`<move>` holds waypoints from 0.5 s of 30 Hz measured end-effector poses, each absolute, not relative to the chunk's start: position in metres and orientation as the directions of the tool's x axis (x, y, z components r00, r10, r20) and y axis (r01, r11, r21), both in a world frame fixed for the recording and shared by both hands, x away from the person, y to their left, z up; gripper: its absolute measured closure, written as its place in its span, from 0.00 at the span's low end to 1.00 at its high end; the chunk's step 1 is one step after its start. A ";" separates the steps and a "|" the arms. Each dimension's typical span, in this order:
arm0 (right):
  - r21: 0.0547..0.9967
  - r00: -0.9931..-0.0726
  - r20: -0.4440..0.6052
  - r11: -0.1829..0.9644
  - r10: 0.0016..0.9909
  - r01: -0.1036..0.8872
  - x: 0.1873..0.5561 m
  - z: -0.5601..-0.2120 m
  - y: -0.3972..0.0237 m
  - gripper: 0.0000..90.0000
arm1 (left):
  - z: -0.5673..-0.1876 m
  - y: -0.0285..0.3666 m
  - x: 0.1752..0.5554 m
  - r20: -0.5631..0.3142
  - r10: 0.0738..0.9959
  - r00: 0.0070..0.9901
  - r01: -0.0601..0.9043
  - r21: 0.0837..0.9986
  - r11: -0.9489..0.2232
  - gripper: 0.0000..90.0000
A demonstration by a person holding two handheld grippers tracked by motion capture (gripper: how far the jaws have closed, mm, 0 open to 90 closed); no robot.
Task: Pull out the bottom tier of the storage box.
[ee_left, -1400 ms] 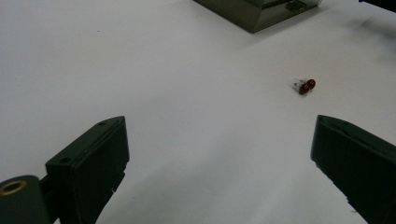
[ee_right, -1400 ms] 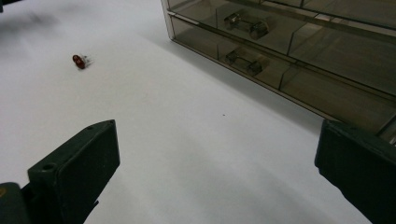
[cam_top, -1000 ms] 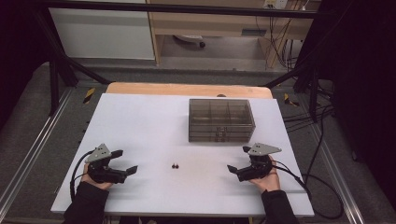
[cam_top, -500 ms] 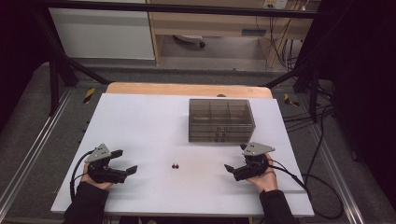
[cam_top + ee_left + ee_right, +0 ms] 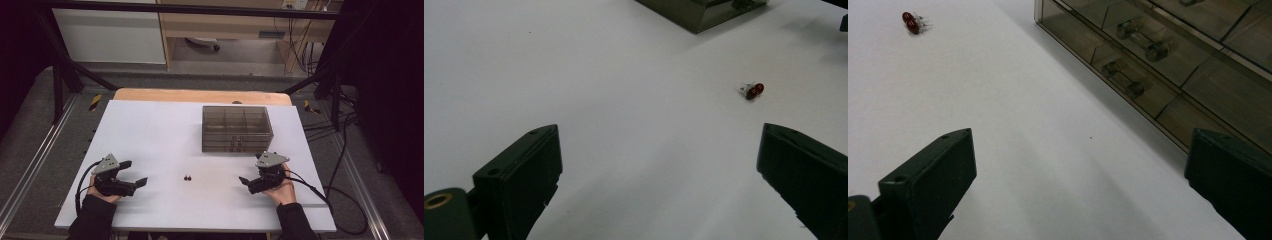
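Two small dark red parts [image 5: 188, 177] with thin wire legs lie side by side on the white table [image 5: 160, 130], between my two hands. My left gripper [image 5: 134, 172] rests at the front left, open and holding nothing. Its own view has the red parts [image 5: 755, 90] ahead and to the right of the wide jaws [image 5: 659, 165]. My right gripper [image 5: 246, 184] rests at the front right, open and pointing left. In its view [image 5: 1080, 175] the red parts [image 5: 911, 22] lie far to the upper left.
A smoky clear drawer box [image 5: 237, 127] stands at the back right of the table, its small drawers and handles facing me [image 5: 1168, 55]. A corner of the box [image 5: 701, 10] is ahead of the left gripper. Cables [image 5: 345, 150] trail off the table's right side.
My right gripper has shifted slightly to the left, toward the table's middle. The left gripper and the red parts have stayed put.
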State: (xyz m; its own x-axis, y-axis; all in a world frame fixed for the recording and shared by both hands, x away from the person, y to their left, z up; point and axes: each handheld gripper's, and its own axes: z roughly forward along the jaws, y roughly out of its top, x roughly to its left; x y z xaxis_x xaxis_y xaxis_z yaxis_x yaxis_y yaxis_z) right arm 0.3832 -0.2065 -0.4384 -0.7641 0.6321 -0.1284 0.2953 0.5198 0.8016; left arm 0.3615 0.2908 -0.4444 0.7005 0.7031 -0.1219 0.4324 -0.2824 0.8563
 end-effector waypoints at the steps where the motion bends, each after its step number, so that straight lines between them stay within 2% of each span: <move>1: 0.799 -0.764 -0.137 0.526 0.631 0.291 0.383 -0.438 -0.206 0.01 | -0.444 0.291 0.361 -0.121 0.703 0.701 0.432 0.856 -0.283 0.04; 15: 0.738 -0.765 -0.257 0.631 0.591 0.239 0.386 -0.434 -0.191 0.01 | -0.444 0.291 0.361 -0.121 0.704 0.700 0.432 0.857 -0.283 0.04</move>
